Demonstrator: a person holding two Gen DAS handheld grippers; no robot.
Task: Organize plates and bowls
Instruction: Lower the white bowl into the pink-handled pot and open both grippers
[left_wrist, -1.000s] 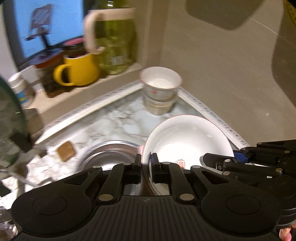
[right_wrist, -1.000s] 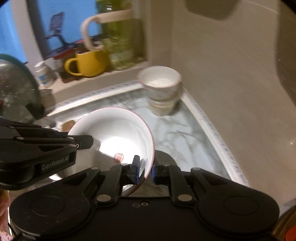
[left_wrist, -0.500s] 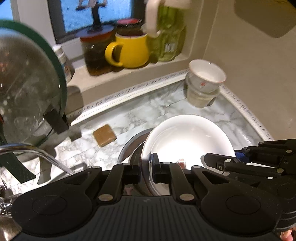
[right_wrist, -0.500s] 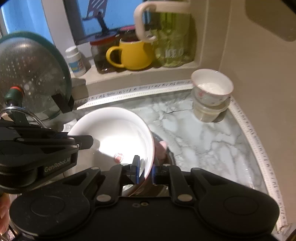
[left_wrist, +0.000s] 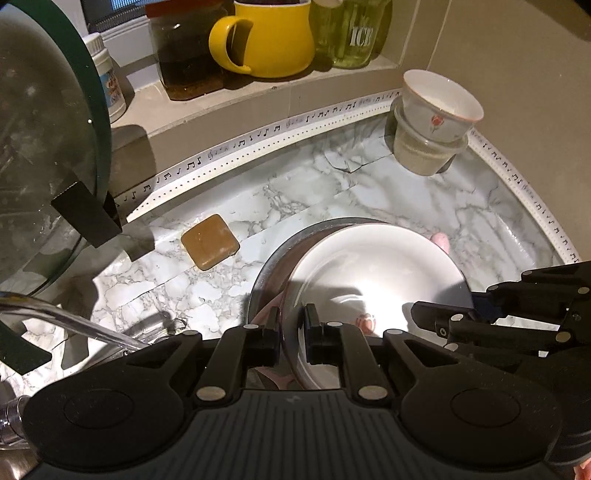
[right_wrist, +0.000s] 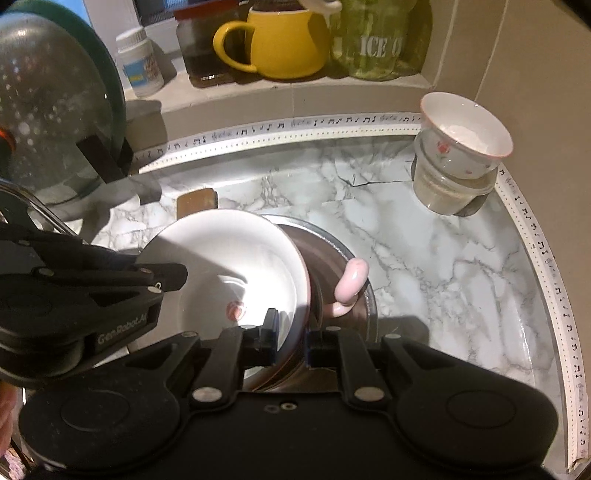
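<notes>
Both grippers hold one white bowl (left_wrist: 376, 273) with a small red flower inside, each clamped on an opposite side of its rim. My left gripper (left_wrist: 290, 334) is shut on the near left rim; my right gripper (right_wrist: 290, 332) is shut on the right rim of the white bowl (right_wrist: 225, 266). The bowl hangs tilted over a round steel basin (left_wrist: 273, 258) on the marble counter. A pink handle (right_wrist: 351, 284) pokes up from the steel basin (right_wrist: 354, 273) beside the bowl. A small flowered bowl (left_wrist: 439, 107) sits stacked on a grey cup in the back right corner.
A brown soap bar (left_wrist: 209, 240) lies left of the basin. A glass pot lid (left_wrist: 44, 140) stands at the left, with a tap spout (left_wrist: 74, 321) below it. The ledge behind carries a yellow mug (left_wrist: 269, 37), jars and a green bottle. Tiled wall closes the right side.
Both grippers have carried the white bowl down and nearer to the counter, so it now hangs just over the steel basin. The ledge and corner bowls have slid upward in view.
</notes>
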